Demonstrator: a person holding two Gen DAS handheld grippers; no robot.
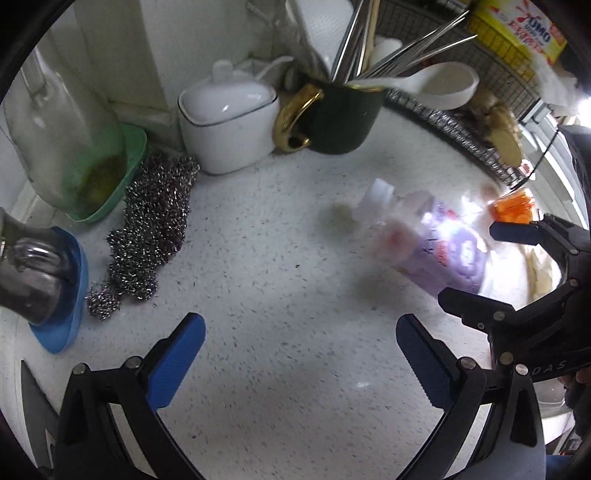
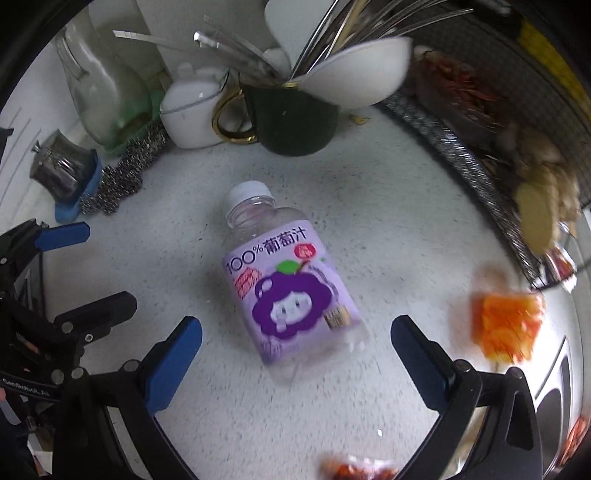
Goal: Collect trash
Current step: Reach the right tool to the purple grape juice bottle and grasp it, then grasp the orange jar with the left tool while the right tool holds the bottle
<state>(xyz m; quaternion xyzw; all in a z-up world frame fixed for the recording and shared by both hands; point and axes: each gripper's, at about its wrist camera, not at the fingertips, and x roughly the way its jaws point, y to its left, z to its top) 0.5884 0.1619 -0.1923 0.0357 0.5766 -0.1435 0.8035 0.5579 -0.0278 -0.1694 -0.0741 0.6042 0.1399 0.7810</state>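
An empty grape juice bottle (image 2: pixel 291 284) is seen lying on its side on the speckled counter (image 2: pixel 388 221), framed by the wide-open right hand-held gripper (image 2: pixel 295 354), while the left hand-held gripper (image 1: pixel 301 356) is also spread open, nothing held.

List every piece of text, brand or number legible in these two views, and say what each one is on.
"100%葡萄汁": purple label of the bottle lying on the counter.
"OMO": yellow box on the rack; its red print is blurred.
"GenRobot.AI": body of the left claw.
"DAS": body of the right claw, cut off.
Orange packet: too blurred.
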